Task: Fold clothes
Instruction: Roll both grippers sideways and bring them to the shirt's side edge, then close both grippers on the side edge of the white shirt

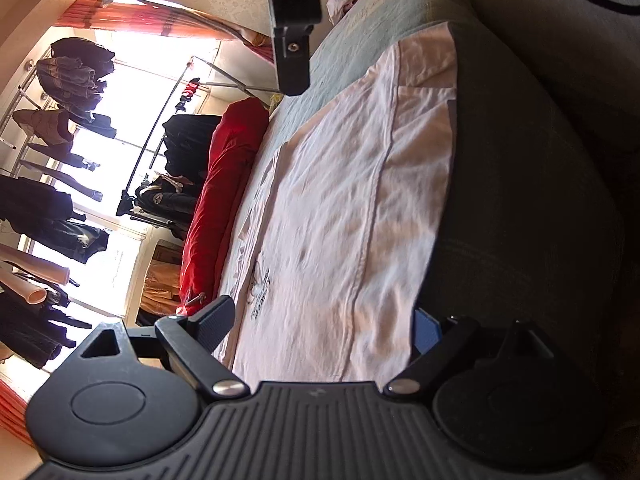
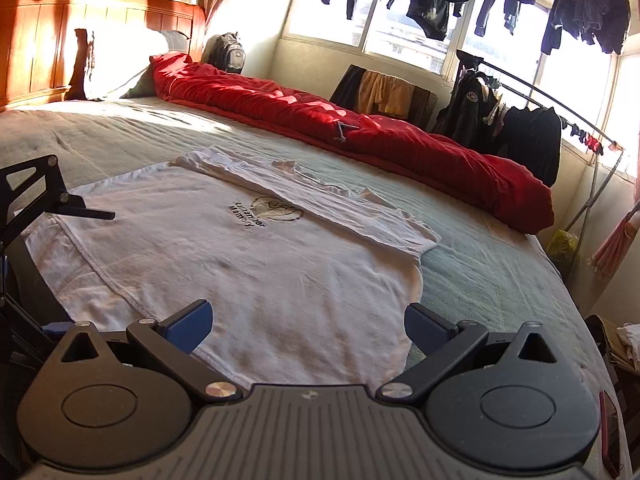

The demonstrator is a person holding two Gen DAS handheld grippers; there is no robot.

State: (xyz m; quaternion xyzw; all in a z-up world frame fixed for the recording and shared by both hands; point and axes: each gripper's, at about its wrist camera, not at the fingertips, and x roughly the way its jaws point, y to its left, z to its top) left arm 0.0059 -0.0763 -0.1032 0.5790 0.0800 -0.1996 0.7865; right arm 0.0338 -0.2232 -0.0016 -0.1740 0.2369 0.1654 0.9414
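Your left gripper (image 1: 324,328) wide open, empty; white T-shirt (image 1: 340,208) mid-frame just ahead. Your right gripper (image 2: 308,324) also open, empty, shirt hem between fingers.

One white T-shirt (image 2: 248,264) spread on one bed (image 2: 480,272), beside one long red quilt (image 2: 360,140) rolled along the far edge. Two tools, left (image 1: 320,324) and right (image 2: 308,324), two fingers each, jaws wide with nothing gripped. One dark backpack (image 2: 228,53), one wooden headboard (image 2: 80,32), one floor-standing clothes rack (image 2: 560,100); overhead hanging garments too bunched to count.
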